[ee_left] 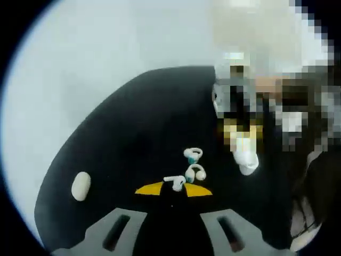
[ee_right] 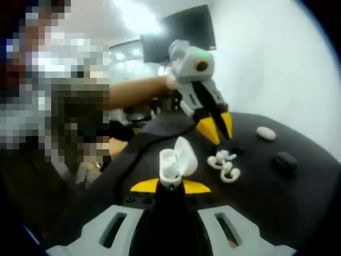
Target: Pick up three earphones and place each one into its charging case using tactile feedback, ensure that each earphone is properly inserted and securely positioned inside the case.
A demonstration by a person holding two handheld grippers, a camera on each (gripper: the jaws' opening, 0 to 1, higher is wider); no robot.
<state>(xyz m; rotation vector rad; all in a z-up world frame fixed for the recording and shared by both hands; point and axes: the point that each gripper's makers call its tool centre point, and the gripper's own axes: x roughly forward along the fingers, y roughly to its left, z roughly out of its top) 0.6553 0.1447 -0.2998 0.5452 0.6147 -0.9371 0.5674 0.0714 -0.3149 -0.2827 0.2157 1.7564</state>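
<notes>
**Case held open, earphones not yet picked**

While the right gripper [ee_right: 170, 186] clamps its yellow-tipped jaws on a white glossy plastic charging case [ee_right: 175, 160] with the lid up, the left gripper [ee_left: 171, 189] hangs with jaws apart and empty above the earphones. In the right gripper view, the small white curved earphones [ee_right: 224, 164] lie together on the round black table [ee_right: 298, 197], at about two o'clock from the held case. I judge that no earphone is inserted yet, though the case's inside is not clear. A white oval closed case [ee_right: 266, 133] and a small black case [ee_right: 285, 160] lie further away.
</notes>
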